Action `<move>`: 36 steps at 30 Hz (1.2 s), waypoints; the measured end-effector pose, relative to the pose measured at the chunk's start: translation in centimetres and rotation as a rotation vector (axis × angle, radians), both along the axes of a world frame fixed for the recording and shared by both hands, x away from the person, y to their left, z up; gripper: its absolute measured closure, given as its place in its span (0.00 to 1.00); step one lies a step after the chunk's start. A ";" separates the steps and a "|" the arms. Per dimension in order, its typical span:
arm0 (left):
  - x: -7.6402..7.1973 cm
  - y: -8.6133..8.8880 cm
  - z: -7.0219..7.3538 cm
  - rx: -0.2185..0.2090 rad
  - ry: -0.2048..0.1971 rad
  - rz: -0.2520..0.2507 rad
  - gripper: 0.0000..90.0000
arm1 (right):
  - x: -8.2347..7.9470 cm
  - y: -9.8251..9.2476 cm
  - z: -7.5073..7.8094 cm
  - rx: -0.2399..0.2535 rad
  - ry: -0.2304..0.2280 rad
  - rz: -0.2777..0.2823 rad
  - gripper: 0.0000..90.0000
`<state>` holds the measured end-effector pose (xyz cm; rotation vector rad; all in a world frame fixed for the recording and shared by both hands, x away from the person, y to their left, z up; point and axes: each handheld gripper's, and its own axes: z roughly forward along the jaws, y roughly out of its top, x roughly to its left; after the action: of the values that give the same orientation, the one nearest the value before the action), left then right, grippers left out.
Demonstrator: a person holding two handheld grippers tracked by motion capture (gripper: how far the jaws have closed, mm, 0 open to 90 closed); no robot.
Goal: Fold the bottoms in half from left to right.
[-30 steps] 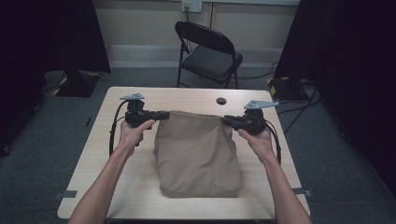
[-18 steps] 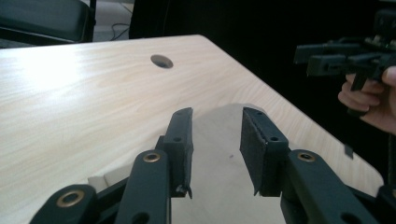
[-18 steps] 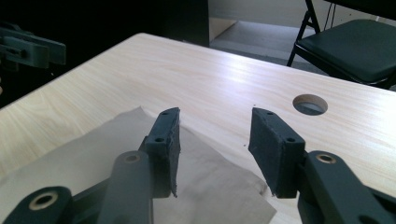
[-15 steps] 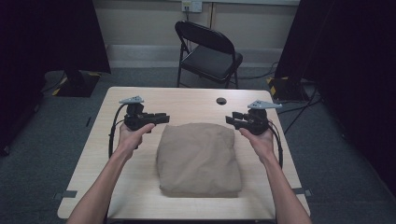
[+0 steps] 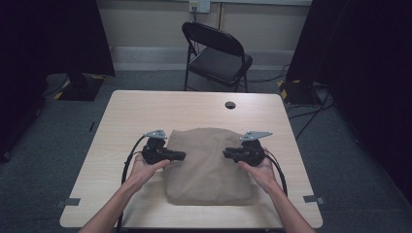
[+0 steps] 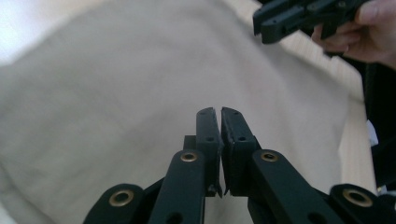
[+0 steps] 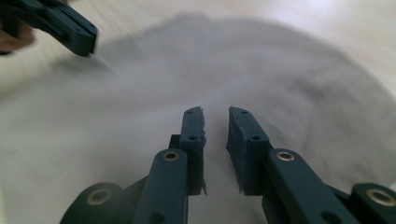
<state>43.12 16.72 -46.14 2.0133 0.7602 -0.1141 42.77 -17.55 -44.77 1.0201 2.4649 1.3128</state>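
A tan folded cloth (image 5: 209, 167) lies flat on the wooden table (image 5: 145, 107). My left gripper (image 5: 183, 155) hovers over the cloth's left edge and points inward. Its jaws have just been closing and now stand together with nothing between them (image 6: 220, 112), the cloth (image 6: 116, 93) spread beneath. My right gripper (image 5: 224, 154) is over the cloth's right side, pointing toward the left one. Its jaws have also been closing; a narrow gap remains and it holds nothing (image 7: 215, 111), with the cloth (image 7: 280, 70) below. Each gripper view shows the other gripper farther off: the right gripper (image 6: 280, 23) and the left gripper (image 7: 88, 39).
A black folding chair (image 5: 218, 53) stands beyond the table's far edge. A small dark round spot (image 5: 230, 105) sits on the tabletop near the far side. Bare wood surrounds the cloth on all sides. Dark curtains flank the room.
A second ago both grippers held the cloth's far edge lifted. The cloth then dropped flat, and both hands have since come down and toward me, onto the cloth's left and right sides.
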 end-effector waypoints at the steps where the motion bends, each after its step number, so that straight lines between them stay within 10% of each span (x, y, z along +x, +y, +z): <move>1: 0.0 -0.3 -0.8 0.048 0.011 -0.017 0.97 | 0.1 0.0 -0.3 -0.001 0.007 0.001 0.85; 8: 0.3 0.2 -3.0 0.122 0.053 0.005 1.00 | 1.2 -1.5 -2.7 -0.075 0.041 -0.051 0.91; 14: 0.5 0.8 -1.9 0.052 0.028 0.021 0.97 | 1.0 -2.4 -1.7 -0.024 0.018 -0.071 0.91; 19: 1.5 -0.2 -0.7 -0.013 0.007 0.030 0.99 | -0.3 -1.4 -0.8 0.016 0.021 0.021 0.97; 24: 1.7 -2.0 -2.7 0.150 0.009 -0.018 1.00 | -1.2 0.2 -2.4 -0.070 0.047 0.097 0.99; 29: 2.0 -2.1 -3.6 0.085 0.027 0.027 1.00 | -0.6 -1.0 -4.3 -0.080 0.083 0.072 1.00; 36: 1.0 -1.9 -3.0 0.150 0.003 -0.015 1.00 | -0.7 -2.6 -4.2 -0.100 0.075 0.033 0.98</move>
<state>44.09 14.81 -49.11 2.1618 0.7758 -0.0706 42.11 -20.10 -48.98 1.0267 2.5838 1.1676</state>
